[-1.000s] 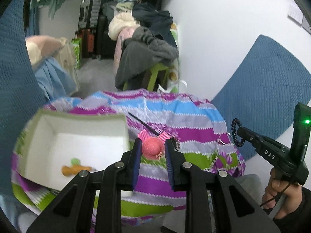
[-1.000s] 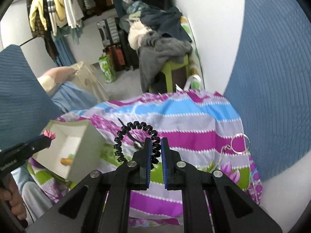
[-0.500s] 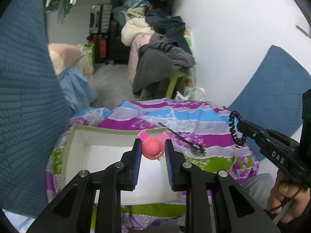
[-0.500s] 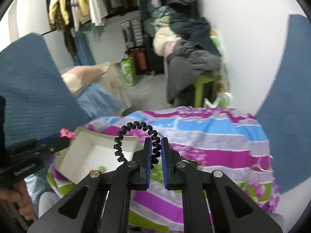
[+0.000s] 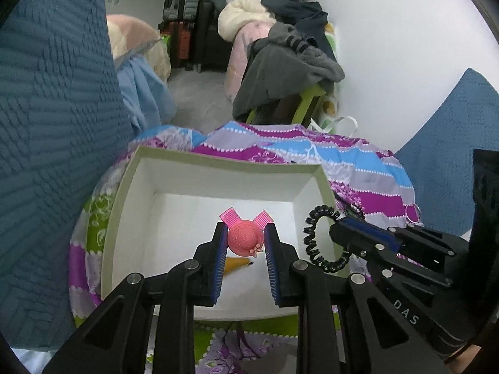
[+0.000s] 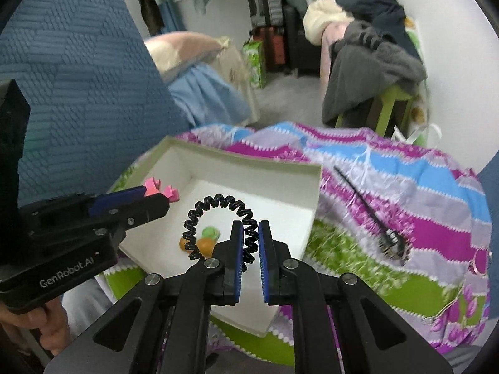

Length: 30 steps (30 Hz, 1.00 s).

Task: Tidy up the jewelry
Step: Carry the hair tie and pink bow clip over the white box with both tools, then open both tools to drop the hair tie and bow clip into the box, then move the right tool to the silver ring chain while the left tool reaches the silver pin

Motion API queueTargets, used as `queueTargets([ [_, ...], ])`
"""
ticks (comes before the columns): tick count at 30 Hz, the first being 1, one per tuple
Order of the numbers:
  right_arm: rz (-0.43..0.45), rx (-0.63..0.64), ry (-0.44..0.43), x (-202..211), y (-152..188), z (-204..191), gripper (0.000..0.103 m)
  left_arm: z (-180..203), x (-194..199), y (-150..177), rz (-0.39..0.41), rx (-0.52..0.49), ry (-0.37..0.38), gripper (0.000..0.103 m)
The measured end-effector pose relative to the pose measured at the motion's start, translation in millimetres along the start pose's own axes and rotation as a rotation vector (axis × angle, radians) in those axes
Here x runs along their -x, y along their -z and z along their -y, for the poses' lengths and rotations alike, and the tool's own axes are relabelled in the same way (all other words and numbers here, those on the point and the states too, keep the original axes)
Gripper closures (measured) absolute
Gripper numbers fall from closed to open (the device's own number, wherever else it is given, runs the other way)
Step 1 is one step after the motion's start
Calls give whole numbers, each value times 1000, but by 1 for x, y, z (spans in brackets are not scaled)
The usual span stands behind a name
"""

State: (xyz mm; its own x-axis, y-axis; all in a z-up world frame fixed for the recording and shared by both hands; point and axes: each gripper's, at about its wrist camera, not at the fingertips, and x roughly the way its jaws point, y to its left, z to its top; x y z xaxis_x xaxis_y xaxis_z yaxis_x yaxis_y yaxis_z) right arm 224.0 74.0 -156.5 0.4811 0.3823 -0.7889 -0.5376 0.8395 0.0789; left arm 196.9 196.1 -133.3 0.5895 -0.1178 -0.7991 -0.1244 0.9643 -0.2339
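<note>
1. Already in the white box [image 5: 118, 218]: an orange-and-green piece [image 6: 205, 240] lies on its floor, so the sorting looks under way but not far along.
2. The left tongs [image 5: 244, 244] are clenched on a pink hat-shaped hair clip [image 5: 244, 238], held above the box interior and not yet released.
3. The right tongs [image 6: 250, 243] are clenched on a black spiral hair tie [image 6: 215, 205], which hangs over the box near its 3 o'clock wall; it is also not yet dropped.
4. Left to do, by my judgement: on the striped cloth [image 6: 405, 187], at 3 o'clock from the box, lie a black hair stick [image 6: 368, 208] and, further out at the cloth's edge, a ring on a thin chain [image 6: 478, 260].
5. Writing: the left tool's body reads "GenRobot.AI" [image 6: 67, 275] in the right wrist view; the right tool's arm reads "DAS" [image 5: 405, 311] in the left wrist view. I can read no other labels.
</note>
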Motion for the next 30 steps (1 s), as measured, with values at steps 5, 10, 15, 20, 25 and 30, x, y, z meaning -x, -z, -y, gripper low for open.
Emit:
queueTargets([
  [5, -35, -13, -16, -10, 6, 1, 90, -6, -3, 4, 4, 18, -26, 79],
  [10, -6, -16, -42, 1, 1, 5, 72, -7, 9, -1, 41, 59, -23, 77],
  [15, 68, 5, -45, 35, -10, 8, 68, 2, 29, -5, 88, 53, -49, 43],
  [20, 169, 20, -28, 78, -19, 18, 66, 21, 58, -12, 153, 33, -35, 43],
  [25, 251, 23, 19, 112, -18, 35, 63, 47, 82, -15, 226, 21, 11, 43],
  [30, 305, 8, 65, 137, -9, 59, 63, 75, 87, -13, 256, 1, 56, 43],
])
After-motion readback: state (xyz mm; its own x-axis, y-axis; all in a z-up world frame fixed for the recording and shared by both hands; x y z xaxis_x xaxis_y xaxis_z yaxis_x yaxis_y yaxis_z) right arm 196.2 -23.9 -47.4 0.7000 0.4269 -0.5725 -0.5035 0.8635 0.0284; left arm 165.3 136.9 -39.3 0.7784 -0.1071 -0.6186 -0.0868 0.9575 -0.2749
